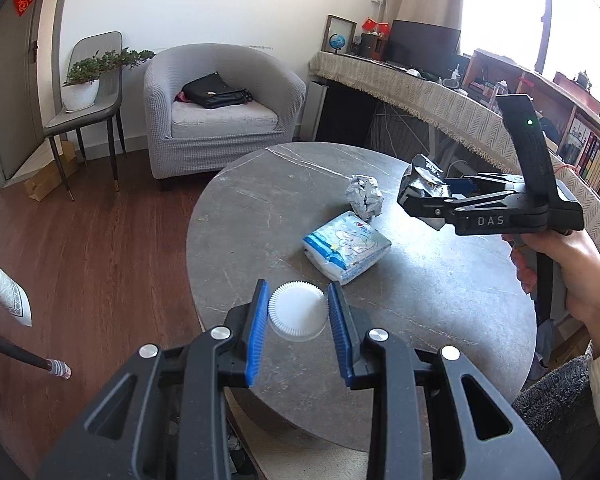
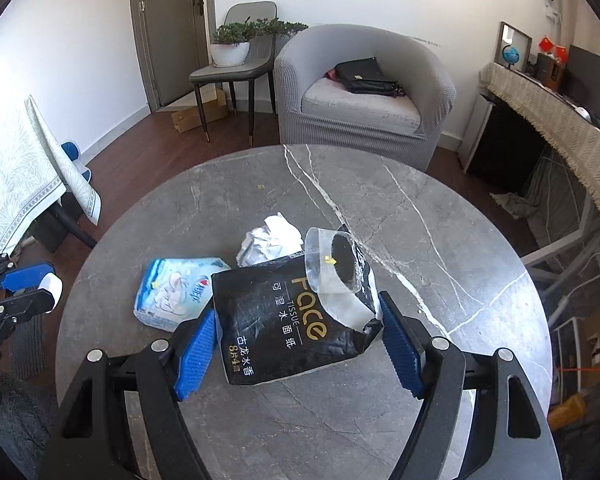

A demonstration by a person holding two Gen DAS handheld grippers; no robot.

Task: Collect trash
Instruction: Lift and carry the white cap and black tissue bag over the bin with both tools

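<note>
Here the left gripper (image 1: 298, 312) sits low in the centre of its own view, its blue pads clamped on the sides of a white pleated paper cup (image 1: 297, 311); the same cup shows as a white shape between those pads at the left edge of the right wrist view. Past it, toward the middle of the frame, a blue-and-white tissue pack (image 1: 346, 251) lies on the round grey marble table (image 1: 260, 208), with a crumpled foil ball (image 1: 364, 199) just beyond, close by the pack.

The right gripper (image 2: 300, 338) fills the bottom of its view, pads pressed against both sides of a black tissue packet (image 2: 288, 320) with gold lettering, whose torn clear flap (image 2: 328, 260) stands up at the top. In the left wrist view that packet hangs clear of the table at the right of the frame, and a hand (image 1: 564, 272) grips the handle below it.

Farther back, in the upper centre, stands a grey armchair (image 1: 220, 108) with a black bag (image 1: 216, 90) on its seat.
</note>
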